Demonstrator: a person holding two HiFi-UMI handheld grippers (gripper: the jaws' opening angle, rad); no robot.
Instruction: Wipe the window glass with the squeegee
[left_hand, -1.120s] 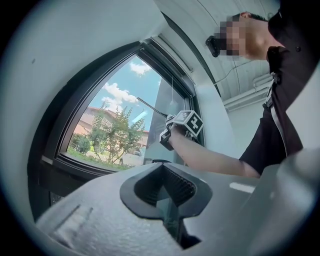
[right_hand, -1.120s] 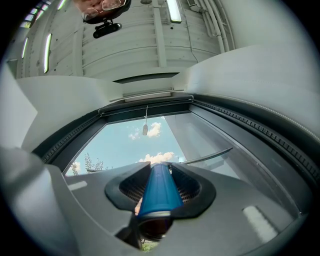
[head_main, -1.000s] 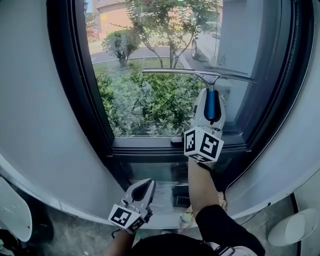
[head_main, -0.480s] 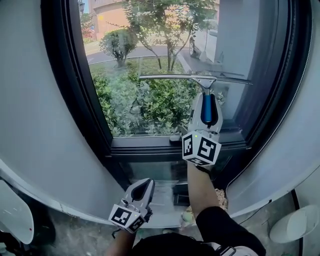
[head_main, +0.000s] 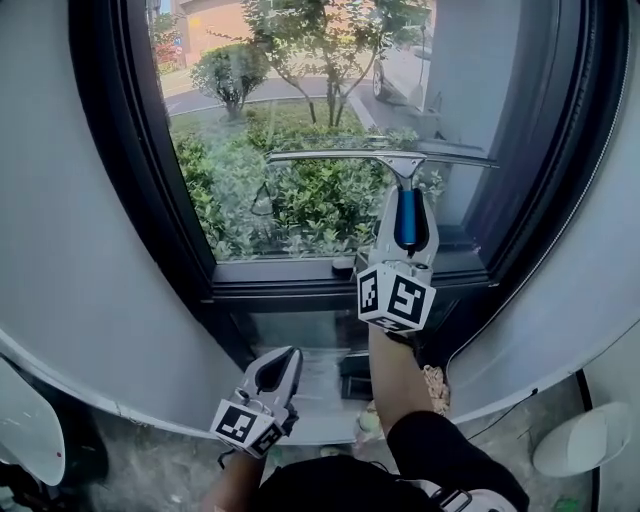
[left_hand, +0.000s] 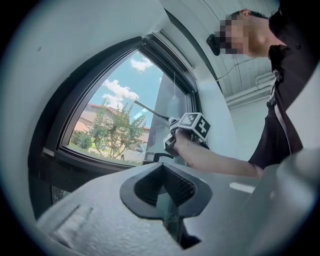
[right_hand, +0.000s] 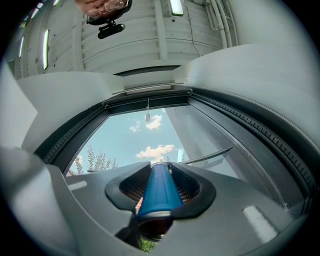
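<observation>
My right gripper (head_main: 406, 222) is shut on the blue handle of the squeegee (head_main: 408, 213), which points up at the window glass (head_main: 290, 130). The squeegee's long metal blade (head_main: 380, 156) lies level across the lower part of the pane. In the right gripper view the blue handle (right_hand: 159, 189) sits clamped between the jaws, with the blade (right_hand: 207, 156) showing beyond them. My left gripper (head_main: 275, 371) hangs low by the sill, shut with nothing in it. The left gripper view shows its jaws closed (left_hand: 167, 192) and the right gripper's marker cube (left_hand: 194, 124) up at the window.
The dark window frame (head_main: 140, 180) curves round the pane, with a sill (head_main: 290, 275) below it and a lower pane (head_main: 300, 330) under that. White walls (head_main: 60, 230) flank both sides. A white object (head_main: 580, 440) sits on the floor at right.
The squeegee and my right gripper have slid a little down the glass and to the left. The left gripper has stayed low and shifted only slightly.
</observation>
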